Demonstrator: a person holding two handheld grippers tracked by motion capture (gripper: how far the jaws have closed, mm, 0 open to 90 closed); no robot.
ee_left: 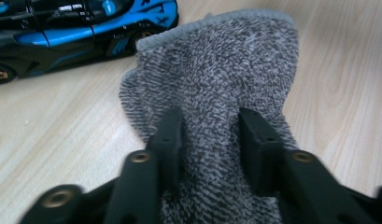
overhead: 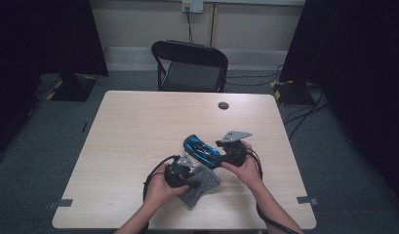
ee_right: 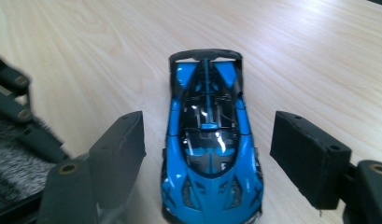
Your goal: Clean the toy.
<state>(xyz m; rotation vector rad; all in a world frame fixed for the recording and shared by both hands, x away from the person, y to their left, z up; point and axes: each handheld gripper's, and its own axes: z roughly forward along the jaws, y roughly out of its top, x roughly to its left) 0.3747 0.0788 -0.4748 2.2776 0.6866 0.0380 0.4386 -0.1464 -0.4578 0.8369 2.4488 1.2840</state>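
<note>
High view: one blue-and-black toy car (overhead: 201,150) sits on the counter (overhead: 138,136), long axis running diagonally from far-left to near-right; one grey cloth (overhead: 201,183) lies just near-side of it, touching or almost touching the car. Left claw (overhead: 183,168) is over the cloth, right claw (overhead: 222,155) at the car's near-right end, so right hand is the nearer one to the car, left hand the nearer to the cloth. One black chair (overhead: 191,66) stands beyond the counter, well apart. Left gripper view: left claw (ee_left: 210,140) straddles a raised fold of the cloth (ee_left: 216,79); jaws partly apart, cloth bunched between them, pads beside it, not clearly squeezing it. Car (ee_left: 81,28) lies up-left of the claw, side-on. Right gripper view: right claw (ee_right: 208,154) stands wide apart with the car (ee_right: 208,140) between the jaws, clear gaps either side, nothing clamped. Car's long axis runs straight away from the claw, in line with it. Counts: car one, cloth one, claws two.
</note>
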